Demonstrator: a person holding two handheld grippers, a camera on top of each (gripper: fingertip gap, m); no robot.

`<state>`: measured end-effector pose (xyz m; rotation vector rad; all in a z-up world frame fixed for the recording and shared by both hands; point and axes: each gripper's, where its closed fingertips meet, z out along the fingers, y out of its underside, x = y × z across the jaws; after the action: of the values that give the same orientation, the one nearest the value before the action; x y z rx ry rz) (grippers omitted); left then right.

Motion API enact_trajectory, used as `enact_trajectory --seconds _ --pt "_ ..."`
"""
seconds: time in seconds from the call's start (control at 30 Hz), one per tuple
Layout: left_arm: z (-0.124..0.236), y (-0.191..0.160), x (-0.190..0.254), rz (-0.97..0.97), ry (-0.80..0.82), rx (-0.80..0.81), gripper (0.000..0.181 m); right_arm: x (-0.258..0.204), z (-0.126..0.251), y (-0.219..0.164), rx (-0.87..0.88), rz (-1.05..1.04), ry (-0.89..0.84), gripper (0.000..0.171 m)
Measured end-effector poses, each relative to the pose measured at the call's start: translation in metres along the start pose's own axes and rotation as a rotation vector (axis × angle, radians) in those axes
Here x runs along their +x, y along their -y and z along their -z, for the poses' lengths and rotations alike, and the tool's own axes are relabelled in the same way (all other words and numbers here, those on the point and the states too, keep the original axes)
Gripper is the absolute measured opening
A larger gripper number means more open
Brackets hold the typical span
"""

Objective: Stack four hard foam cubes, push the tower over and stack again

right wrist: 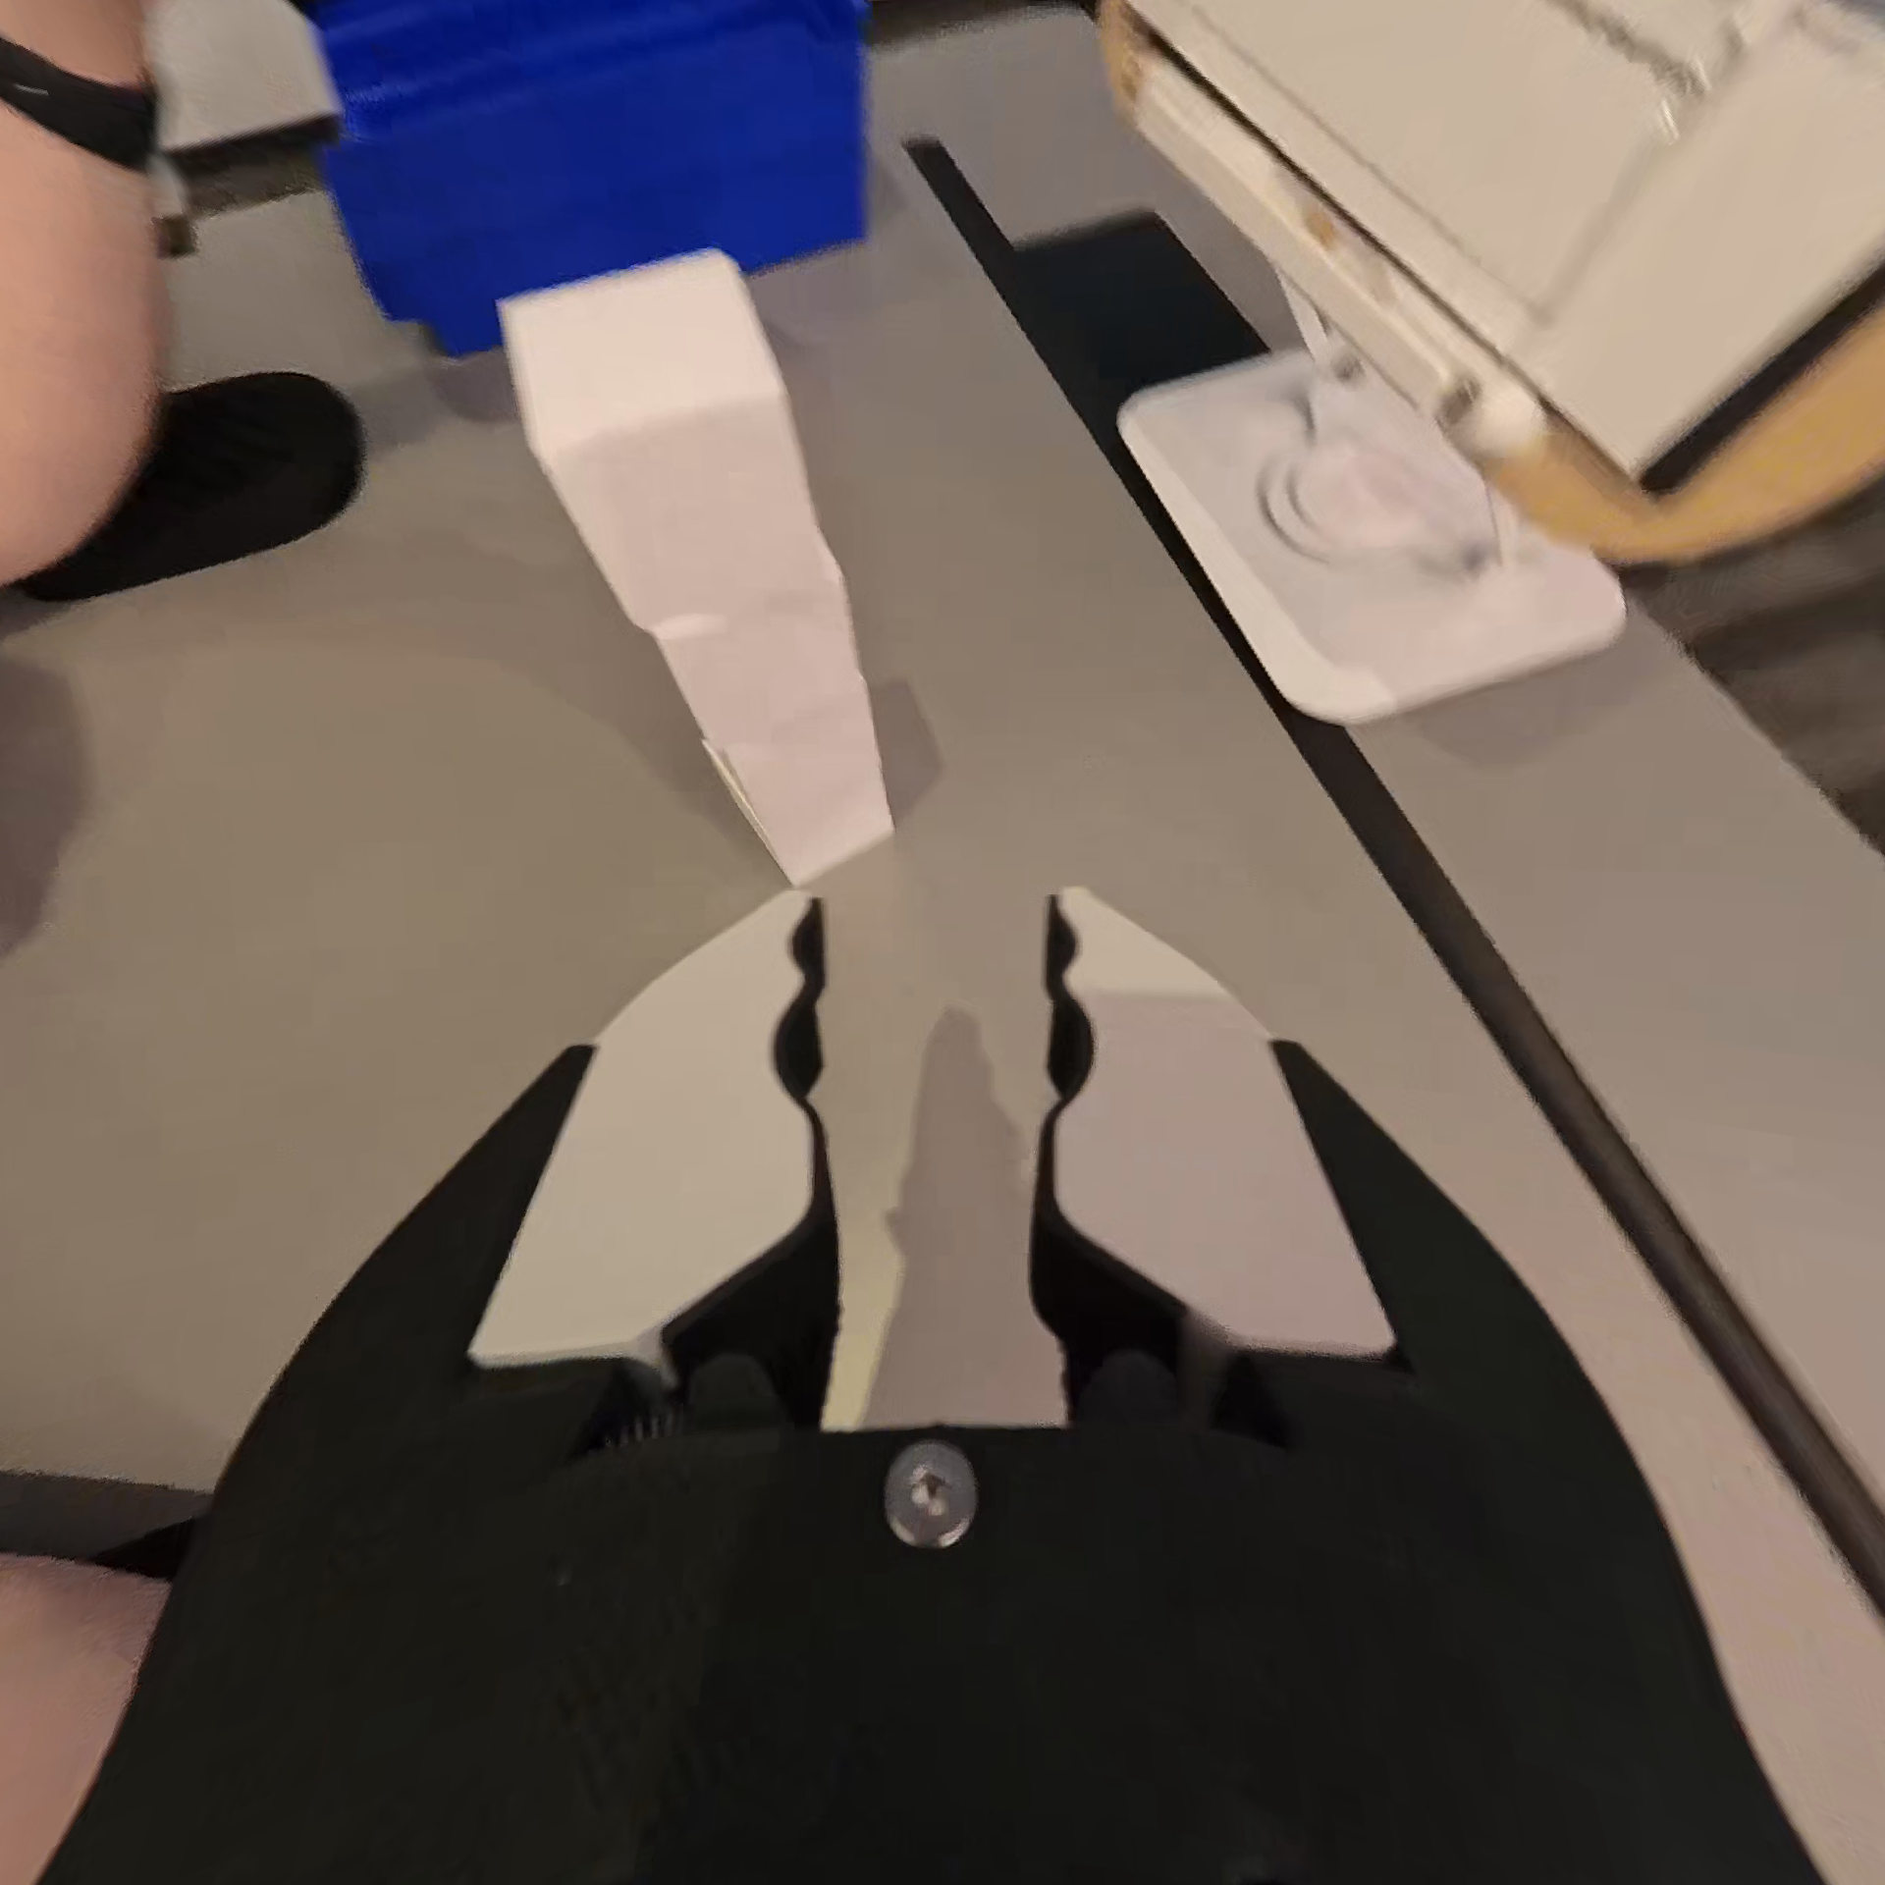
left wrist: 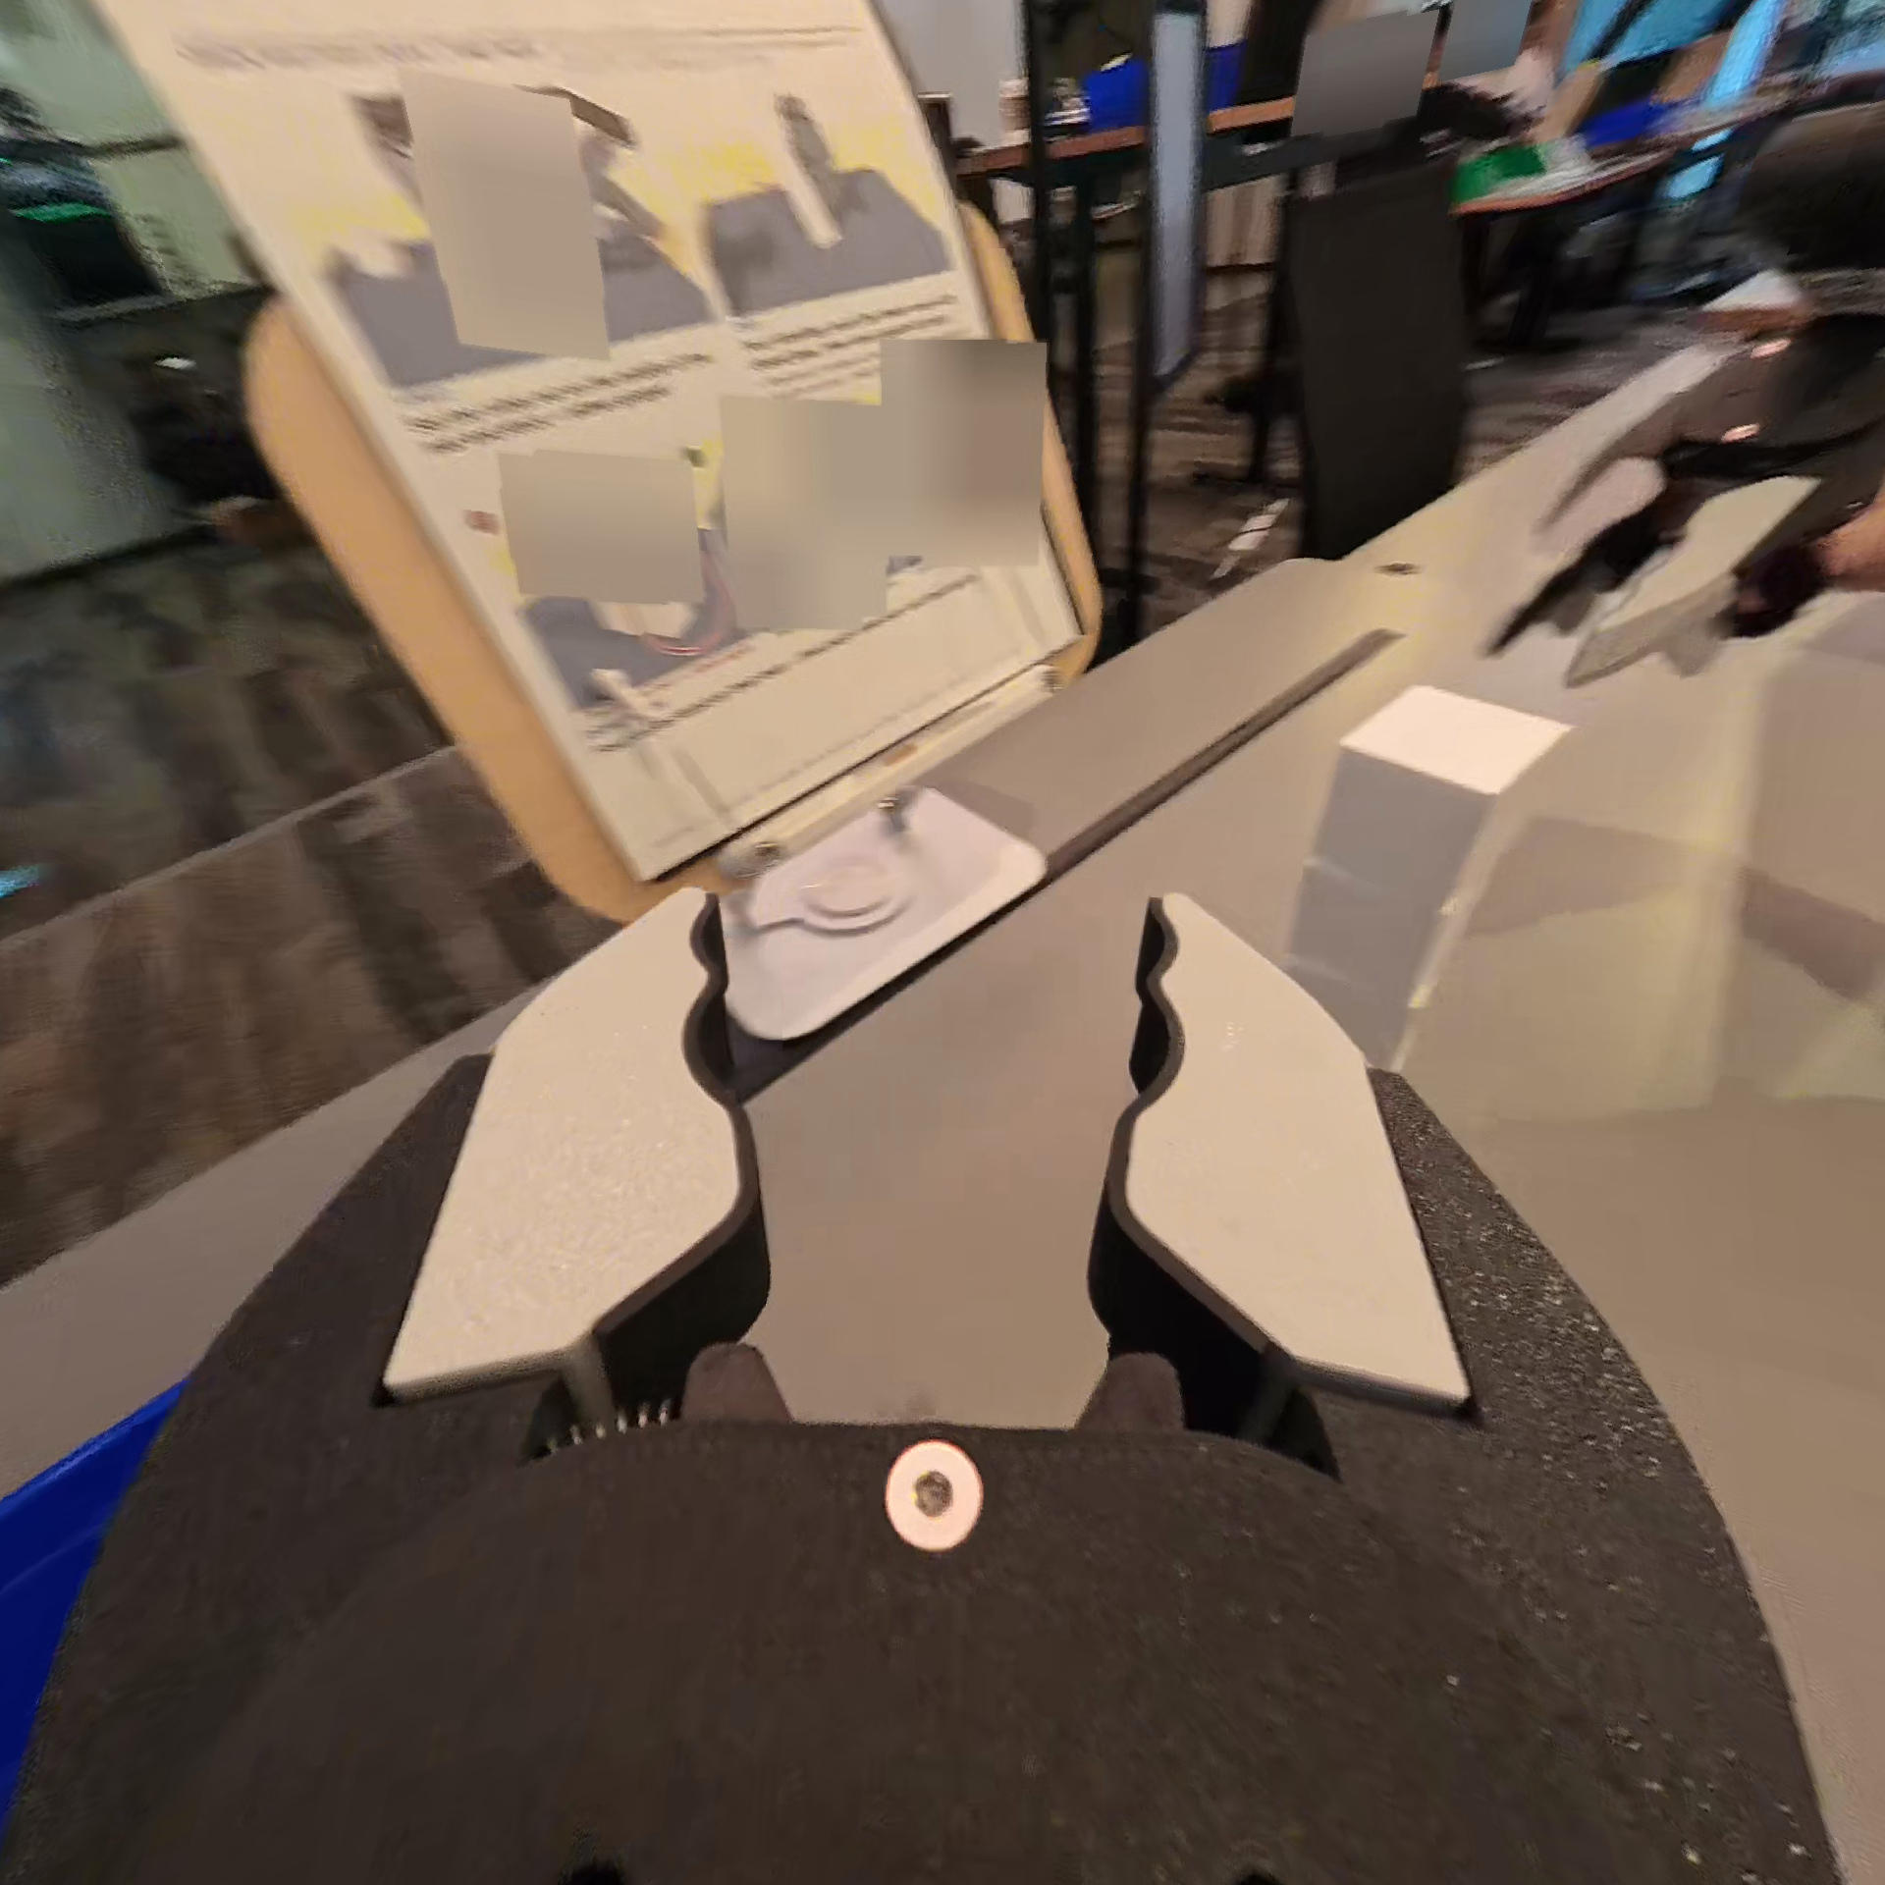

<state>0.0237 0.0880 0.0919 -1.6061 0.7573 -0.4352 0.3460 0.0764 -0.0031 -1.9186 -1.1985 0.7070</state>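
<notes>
Left claw wide open, empty, hovering over bench, tower to its right. Right claw narrower gap, empty, near tower base.

Likely step: topple. Push high on stack, sideways, away from blue bin.

Count: four cubes seemingly stacked, two claws, one bin, one sign stand.

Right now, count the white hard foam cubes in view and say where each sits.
4, all in one upright tower on the grey table: bottom cube, second, third, top. The seams are blurred, so the count is approximate.
</notes>
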Motion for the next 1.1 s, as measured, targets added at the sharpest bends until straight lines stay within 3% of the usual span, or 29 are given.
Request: enact_trajectory --seconds 0.07,0.1,0.3,0.43,0.67,0.83,0.87,1.1 --pt "0.017 0.004 -0.014 -0.010 0.065 -0.010 0.078 0.006 0.008 -0.021 -0.086 -0.154 -0.006 0.007" --pt "0.025 0.006 -0.021 -0.001 0.096 -0.007 0.078 0.009 0.011 -0.032 -0.133 -0.237 -0.023 0.001" --pt "0.069 0.025 -0.050 0.147 0.194 0.090 0.070 0.048 0.020 -0.106 -0.409 -0.646 -0.362 0.001" --pt "0.083 0.029 -0.057 0.185 0.197 0.131 0.068 0.051 -0.003 -0.118 -0.459 -0.797 -0.391 0.001" --pt "0.080 0.021 -0.061 0.159 0.230 0.081 0.068 0.014 -0.077 -0.064 -0.468 -0.670 -0.276 0.000" --pt "0.071 0.021 -0.054 0.149 0.214 0.068 0.069 -0.068 -0.149 0.002 -0.366 -0.476 0.075 0.001" --pt "0.070 0.021 -0.052 0.147 0.211 0.069 0.069 -0.079 -0.153 0.011 -0.349 -0.454 0.112 0.001" --pt "0.074 0.025 -0.050 0.147 0.201 0.085 0.069 -0.069 -0.124 0.014 -0.390 -0.350 -0.068 0.001"
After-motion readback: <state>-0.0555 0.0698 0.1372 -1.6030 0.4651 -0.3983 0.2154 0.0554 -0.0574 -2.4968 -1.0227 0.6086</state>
